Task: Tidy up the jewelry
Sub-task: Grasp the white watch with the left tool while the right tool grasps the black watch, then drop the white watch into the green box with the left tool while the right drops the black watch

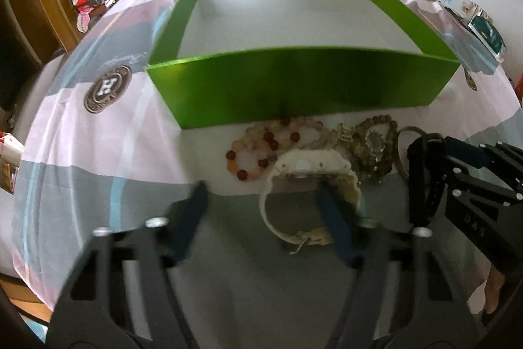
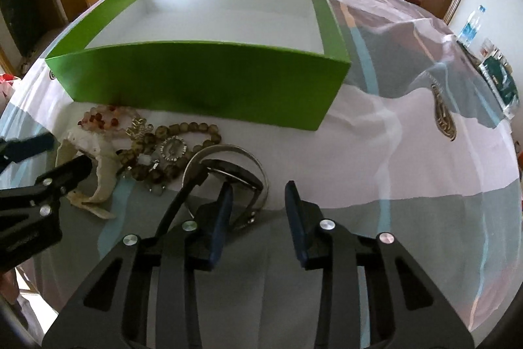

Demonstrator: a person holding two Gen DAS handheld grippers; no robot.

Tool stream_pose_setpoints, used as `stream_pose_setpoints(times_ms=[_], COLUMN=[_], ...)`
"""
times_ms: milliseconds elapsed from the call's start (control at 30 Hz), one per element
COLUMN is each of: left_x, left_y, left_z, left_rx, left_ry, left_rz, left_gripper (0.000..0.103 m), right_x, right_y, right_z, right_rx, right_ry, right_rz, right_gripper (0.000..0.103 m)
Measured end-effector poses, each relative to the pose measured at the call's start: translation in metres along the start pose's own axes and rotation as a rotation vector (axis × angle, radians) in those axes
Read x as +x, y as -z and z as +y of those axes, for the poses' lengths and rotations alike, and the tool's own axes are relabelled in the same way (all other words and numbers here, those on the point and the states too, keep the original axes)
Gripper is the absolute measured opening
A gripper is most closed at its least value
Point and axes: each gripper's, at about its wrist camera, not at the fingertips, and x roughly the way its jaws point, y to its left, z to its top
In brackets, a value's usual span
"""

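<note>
The shallow green cardboard box (image 1: 294, 87) with its pale white floor sits open in the middle of the pink, grey and blue patterned cloth (image 1: 81, 159), and nothing shows inside it. All the jewelry lies in a heap on the cloth just in front of the box's near wall: a bracelet of red, orange and pale pink beads (image 1: 258, 152), a cream plastic wristwatch (image 1: 307, 175), a string of olive-brown beads with a round silver pendant (image 2: 170, 149), a thin silver bangle (image 2: 228, 152) and a black strap watch (image 2: 228, 172). The left gripper (image 1: 261, 195) is spread wide, one blue finger (image 1: 330, 215) reaching inside the cream watch's band loop, the other out over bare cloth, gripping nothing. The right gripper (image 2: 258, 198) stands partly open, its left finger (image 2: 222, 208) against the black strap watch, not clamped on it. On writing: the right gripper's black frame reads "DAS" in the left wrist view, and a round dark emblem (image 1: 106, 89) is printed on the cloth, its letters too blurred to read.
</note>
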Motion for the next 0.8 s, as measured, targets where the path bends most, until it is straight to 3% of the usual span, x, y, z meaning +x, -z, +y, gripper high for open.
stream_pose_setpoints(times_ms=[33,67,133,433,567,700,800], left_x=[0.003,0.005,0.004,-0.034,-0.050,-0.062,-0.061], left_y=[0.001,0.002,0.002,-0.007,-0.026,-0.057,-0.089], left_z=[0.001,0.003,0.006,0.012,0.015,0.020,0.016], left_rx=[-0.010,-0.016,-0.012,-0.021,-0.038,-0.069,-0.071], left_ry=[0.026,0.037,0.049,0.044,0.030,0.080,0.043], left_rz=[0.020,0.028,0.018,-0.090,-0.149,-0.191,-0.223], left_gripper=[0.018,0.011,0.009,0.008,0.009,0.009,0.010], right_x=[-0.001,-0.003,-0.008,-0.046,-0.059,-0.077,-0.080], right_y=[0.001,0.001,0.000,-0.016,-0.033,-0.060,-0.089], right_z=[0.001,0.001,0.000,-0.012,-0.010,-0.010,-0.010], right_rx=[-0.001,-0.001,0.000,0.019,0.010,0.021,0.038], right_ry=[0.002,0.015,0.015,0.041,0.061,0.070,0.048], right_rz=[-0.002,-0.006,-0.017,-0.136,-0.191,-0.295,-0.358], right_gripper=[0.013,0.007,0.002,0.002,0.002,0.002,0.002])
